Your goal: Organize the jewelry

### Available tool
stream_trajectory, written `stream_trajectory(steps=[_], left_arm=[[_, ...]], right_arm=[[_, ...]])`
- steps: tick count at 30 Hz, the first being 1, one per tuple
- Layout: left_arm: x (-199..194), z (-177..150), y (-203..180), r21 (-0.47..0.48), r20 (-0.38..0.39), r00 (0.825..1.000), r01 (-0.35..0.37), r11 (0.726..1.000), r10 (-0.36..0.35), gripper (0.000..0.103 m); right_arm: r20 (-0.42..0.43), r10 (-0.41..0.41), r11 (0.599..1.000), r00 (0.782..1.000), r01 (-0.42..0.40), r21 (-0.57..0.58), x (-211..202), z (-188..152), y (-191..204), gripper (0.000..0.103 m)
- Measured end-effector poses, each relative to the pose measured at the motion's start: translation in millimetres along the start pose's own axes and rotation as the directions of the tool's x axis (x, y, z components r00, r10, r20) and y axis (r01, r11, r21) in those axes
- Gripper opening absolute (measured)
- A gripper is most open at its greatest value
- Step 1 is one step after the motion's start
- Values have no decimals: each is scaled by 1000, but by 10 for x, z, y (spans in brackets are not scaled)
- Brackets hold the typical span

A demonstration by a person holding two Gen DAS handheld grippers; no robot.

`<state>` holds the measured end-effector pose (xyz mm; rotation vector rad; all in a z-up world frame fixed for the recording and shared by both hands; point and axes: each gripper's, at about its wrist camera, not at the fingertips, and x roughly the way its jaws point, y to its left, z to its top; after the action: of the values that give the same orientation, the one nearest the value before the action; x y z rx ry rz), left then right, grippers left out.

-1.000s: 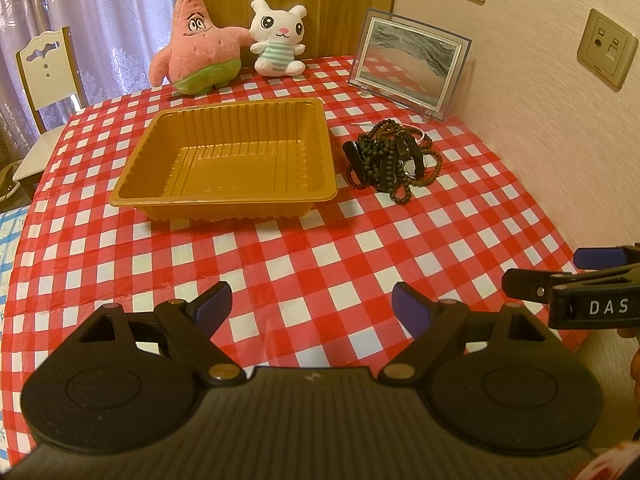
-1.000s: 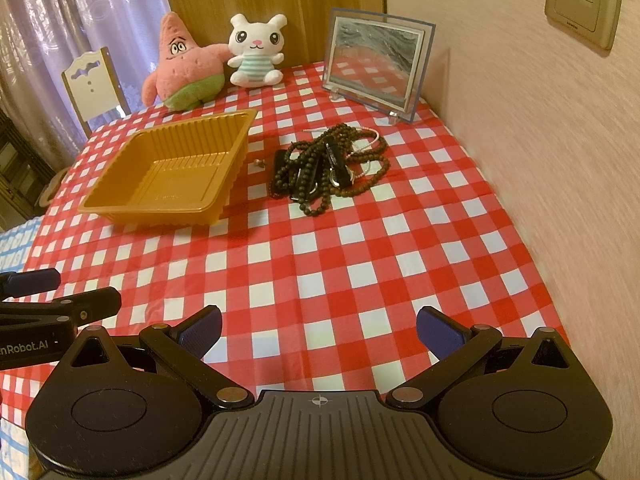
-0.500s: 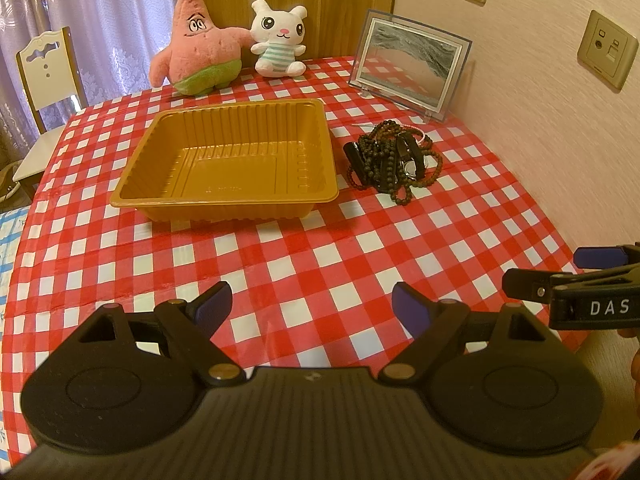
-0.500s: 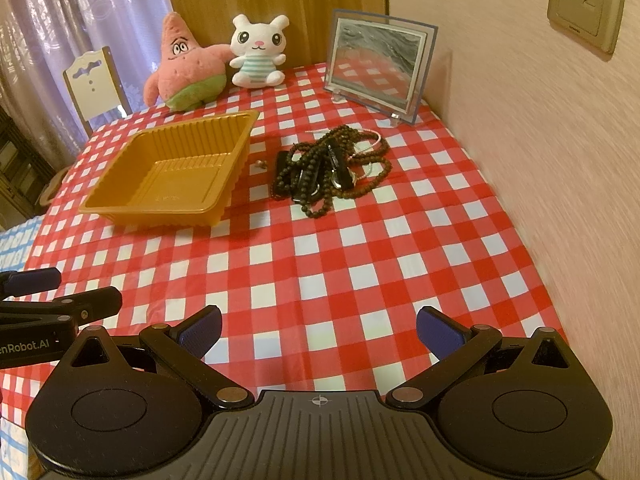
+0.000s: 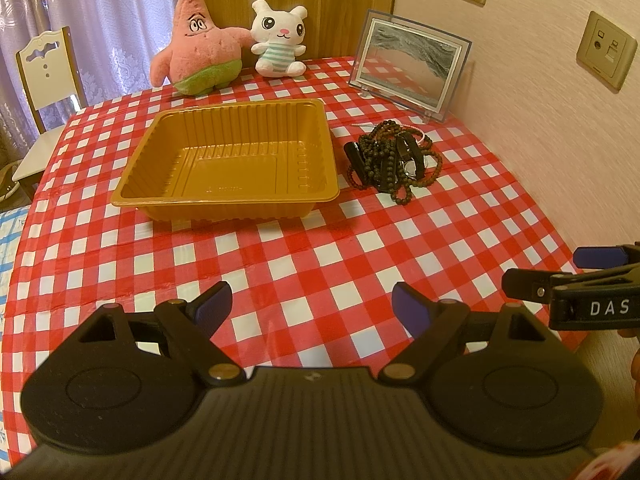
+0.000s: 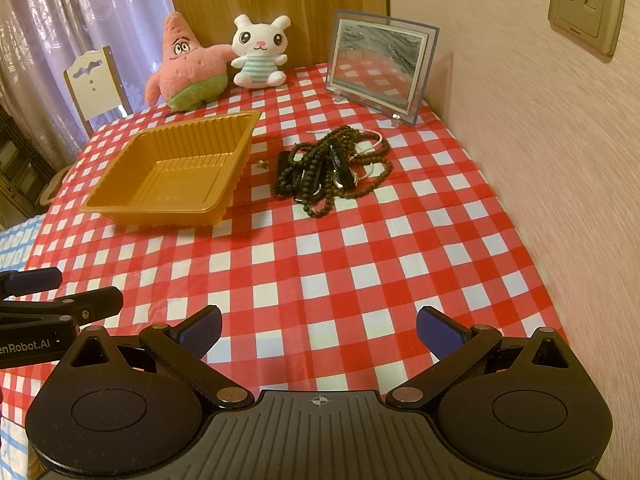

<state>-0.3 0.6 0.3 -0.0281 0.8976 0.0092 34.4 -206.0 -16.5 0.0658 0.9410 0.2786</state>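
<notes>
A tangled pile of jewelry point(image 5: 394, 160), dark bead strings, black watch straps and a thin pink cord, lies on the red checked tablecloth right of an empty golden plastic tray point(image 5: 228, 162). In the right wrist view the jewelry pile point(image 6: 330, 166) sits right of the tray point(image 6: 172, 168), with a tiny small piece point(image 6: 262, 164) between them. My left gripper point(image 5: 310, 306) is open and empty over the near table edge. My right gripper point(image 6: 318, 330) is open and empty, well short of the pile.
A pink starfish plush point(image 5: 196, 48) and a white bunny plush point(image 5: 280, 40) sit at the table's back. A framed sand picture point(image 5: 408, 66) stands near the wall on the right. A white chair point(image 5: 46, 76) stands at the left.
Both grippers have crept slightly forward and stay open. Nothing on the table has moved.
</notes>
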Motion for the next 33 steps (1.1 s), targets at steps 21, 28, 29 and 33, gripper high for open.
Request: stream_trajectory(steps=[21,28,29,33], left_arm=[[77,-4,133,-5,-11,1000,10,1000,-10,86],[253,45,354,-50,-38,999,3,999,-5,86],[277,44,393,-65,-38,999,1,998,-4,86],[398,60,634,-124,-24,1000,-12,992,9,86]], right_arm=[[-7,3,1000,1000,-3,12,63,-43,71,103],[41,-25,998,999,22,57,164,27,-67,103],[46,-31,998,998,28,61,190,35,-90,103],[48,-47,994,998,42,96,298,62,-163,103]])
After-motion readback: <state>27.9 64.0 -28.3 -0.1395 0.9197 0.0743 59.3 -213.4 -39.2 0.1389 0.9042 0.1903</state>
